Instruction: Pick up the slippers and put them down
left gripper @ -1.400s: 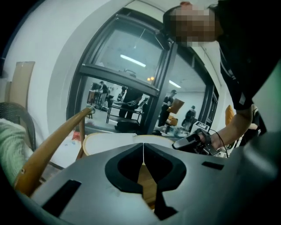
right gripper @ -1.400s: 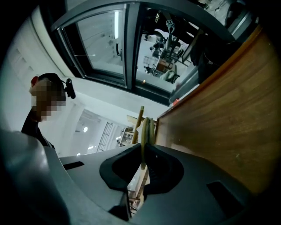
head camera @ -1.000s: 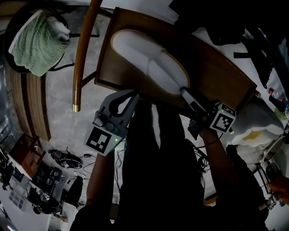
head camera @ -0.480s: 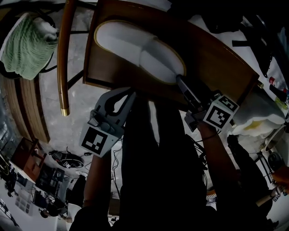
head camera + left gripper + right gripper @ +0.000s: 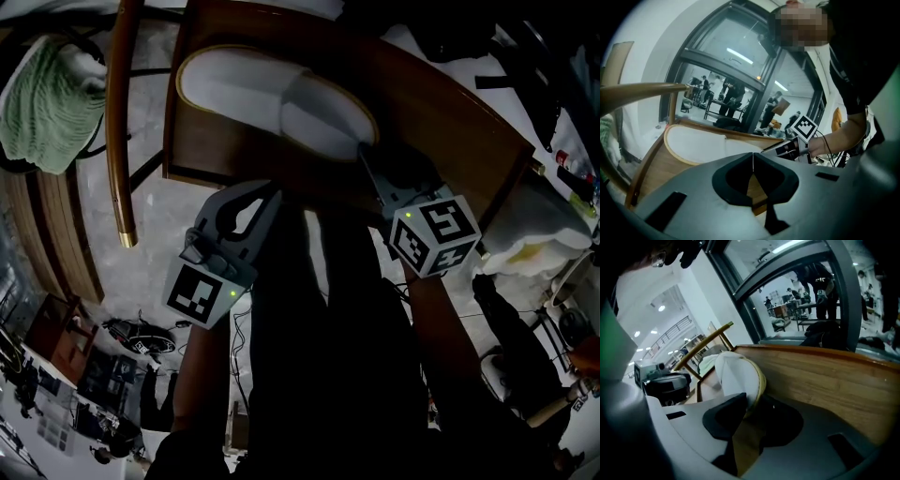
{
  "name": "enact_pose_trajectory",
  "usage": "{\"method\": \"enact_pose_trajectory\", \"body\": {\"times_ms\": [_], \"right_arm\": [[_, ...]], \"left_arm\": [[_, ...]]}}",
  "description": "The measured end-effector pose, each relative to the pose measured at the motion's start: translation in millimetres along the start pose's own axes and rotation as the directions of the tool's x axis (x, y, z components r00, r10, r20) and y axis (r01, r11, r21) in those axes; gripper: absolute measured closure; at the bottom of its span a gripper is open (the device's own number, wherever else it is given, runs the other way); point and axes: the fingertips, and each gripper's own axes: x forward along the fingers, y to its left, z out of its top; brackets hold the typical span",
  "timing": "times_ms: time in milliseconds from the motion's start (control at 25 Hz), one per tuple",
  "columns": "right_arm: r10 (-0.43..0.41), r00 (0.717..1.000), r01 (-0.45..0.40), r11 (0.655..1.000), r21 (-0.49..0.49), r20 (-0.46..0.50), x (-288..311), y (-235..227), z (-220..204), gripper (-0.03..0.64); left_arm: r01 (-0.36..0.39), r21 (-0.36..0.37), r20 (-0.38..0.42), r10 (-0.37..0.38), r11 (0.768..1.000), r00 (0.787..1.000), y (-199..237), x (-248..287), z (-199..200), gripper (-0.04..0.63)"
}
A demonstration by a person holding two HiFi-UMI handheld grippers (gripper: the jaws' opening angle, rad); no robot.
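From the head view, the white slipper (image 5: 248,92) lies flat on a brown wooden board (image 5: 441,127). The right gripper (image 5: 367,155) reaches in to the slipper's near end, and its marker cube sits behind it, towards the person. The left gripper (image 5: 265,192) hangs at the board's near edge, beside the right one and clear of the slipper. Beyond the left gripper's outer side are a curved wooden rail (image 5: 114,122) and a green cloth (image 5: 47,103). How the jaws stand cannot be read from here. The left gripper view settles it for the left gripper (image 5: 752,157): its jaws meet along a thin seam with nothing between them. The slipper (image 5: 701,146) lies ahead of it and a little to its left on the board (image 5: 654,171), and the right gripper (image 5: 790,146) comes in from the far right. The right gripper view shows what the other two do not. The jaws of the right gripper (image 5: 754,398) stand partly apart, having just been opening, and the slipper's (image 5: 738,373) yellow-edged rim runs down between them onto the board (image 5: 829,380). The pads are not squeezing it. The rail (image 5: 707,341) rises ahead to the left.
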Motion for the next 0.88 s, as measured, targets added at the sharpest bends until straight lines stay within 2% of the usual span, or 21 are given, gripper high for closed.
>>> {"method": "enact_pose_trajectory", "body": {"times_ms": [120,240,360,440,560,680,880], "right_arm": [[-0.065,0.998,0.065,0.993,-0.102,-0.002,1,-5,3,0.511],[-0.123,0.992,0.121,0.97,-0.209,0.002,1,-11,7,0.491],[-0.145,0.989,0.139,0.948,-0.286,0.0,-1,-15,7,0.489],[-0.14,0.99,0.14,0.945,-0.295,0.021,-4,-17,10,0.49],[-0.12,0.989,0.14,0.948,-0.285,0.088,-11,-15,27,0.491],[-0.058,0.985,0.102,0.953,-0.287,0.16,-30,0,50,0.491],[0.112,0.963,0.016,0.885,-0.465,0.247,-81,51,115,0.558]], "left_arm": [[0.001,0.003,0.002,-0.001,1.0,1.0,-1,0,-1,0.583],[0.001,0.004,0.003,-0.001,1.0,1.0,-3,1,-3,0.583],[0.005,0.006,0.004,-0.005,1.0,1.0,-9,5,-7,0.583],[0.004,0.007,0.001,-0.004,1.0,1.0,-13,6,-9,0.583],[-0.003,0.009,0.001,0.003,1.0,1.0,-12,3,-8,0.583],[-0.013,0.006,0.009,0.013,1.0,1.0,-14,-5,7,0.583],[-0.043,0.052,0.103,0.037,0.998,0.994,-26,-30,81,0.583]]}}
